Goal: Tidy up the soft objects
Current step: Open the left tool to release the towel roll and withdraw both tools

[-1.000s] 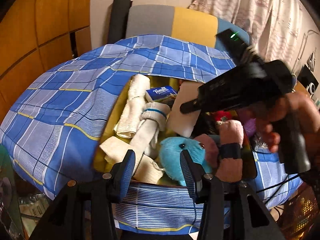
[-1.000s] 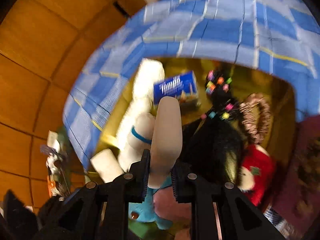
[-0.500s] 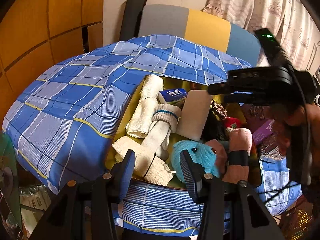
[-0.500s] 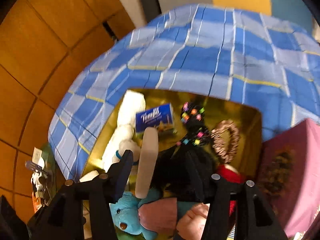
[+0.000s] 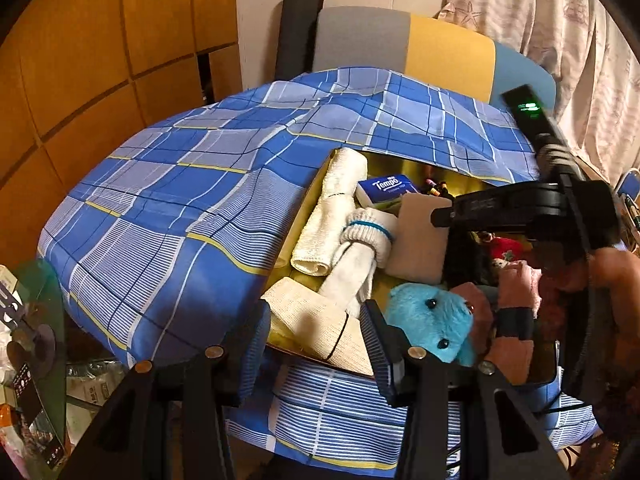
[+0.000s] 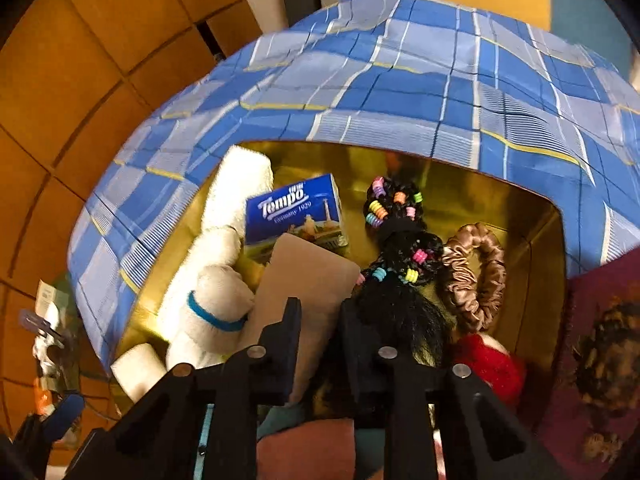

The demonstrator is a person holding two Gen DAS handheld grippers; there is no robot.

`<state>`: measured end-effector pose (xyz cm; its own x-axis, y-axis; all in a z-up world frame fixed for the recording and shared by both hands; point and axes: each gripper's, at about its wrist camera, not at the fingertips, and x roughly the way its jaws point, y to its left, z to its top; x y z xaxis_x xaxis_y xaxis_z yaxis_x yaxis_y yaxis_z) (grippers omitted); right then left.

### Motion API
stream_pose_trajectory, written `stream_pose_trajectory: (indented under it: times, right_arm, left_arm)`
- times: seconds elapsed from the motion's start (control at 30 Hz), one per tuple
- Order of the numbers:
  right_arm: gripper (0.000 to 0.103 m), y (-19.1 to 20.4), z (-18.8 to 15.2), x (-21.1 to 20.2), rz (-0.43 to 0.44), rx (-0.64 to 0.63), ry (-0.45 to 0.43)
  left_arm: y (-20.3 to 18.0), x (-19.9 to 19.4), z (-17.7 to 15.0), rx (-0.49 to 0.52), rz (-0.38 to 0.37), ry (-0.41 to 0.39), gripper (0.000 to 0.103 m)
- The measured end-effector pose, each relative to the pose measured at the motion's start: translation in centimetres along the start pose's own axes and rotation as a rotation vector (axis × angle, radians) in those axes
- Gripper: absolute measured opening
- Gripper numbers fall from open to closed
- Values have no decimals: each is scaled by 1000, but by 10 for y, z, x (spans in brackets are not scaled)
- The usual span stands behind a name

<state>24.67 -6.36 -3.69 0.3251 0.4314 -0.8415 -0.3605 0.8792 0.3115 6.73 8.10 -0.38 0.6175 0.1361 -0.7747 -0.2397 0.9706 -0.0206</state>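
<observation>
The right gripper (image 6: 318, 326) has let go of the beige pad (image 6: 308, 280). A second ago its jaws were clamped on it; they opened and have just been closing again, empty, above it. The pad now leans in the gold box (image 6: 536, 240) between the socks (image 6: 216, 308) and the black hairpiece (image 6: 400, 300), near the tissue pack (image 6: 294, 216). The left gripper (image 5: 316, 336) hangs released at the box's near edge. That item looks stowed.

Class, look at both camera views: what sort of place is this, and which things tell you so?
Probably a room in a home, perhaps a bedroom or living room. A patterned curtain hangs behind a cushioned chair, wooden wall panels stand alongside, and a checked cloth covers the surface.
</observation>
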Motion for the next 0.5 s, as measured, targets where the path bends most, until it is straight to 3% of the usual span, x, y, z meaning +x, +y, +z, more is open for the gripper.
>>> stream_pose_trajectory:
  times: [0.2, 0.4, 0.5]
  right_arm:
    - [56, 9, -29, -50, 5, -10, -117]
    - [85, 25, -67, -88, -93, -50, -211]
    - [89, 29, -82, -103, -123, -26, -234]
  left_arm:
    - [-3, 0, 1, 3, -32, 35, 47]
    - [-4, -8, 1, 3, -28, 37, 47]
    - [-1, -14, 1, -13, -14, 30, 47]
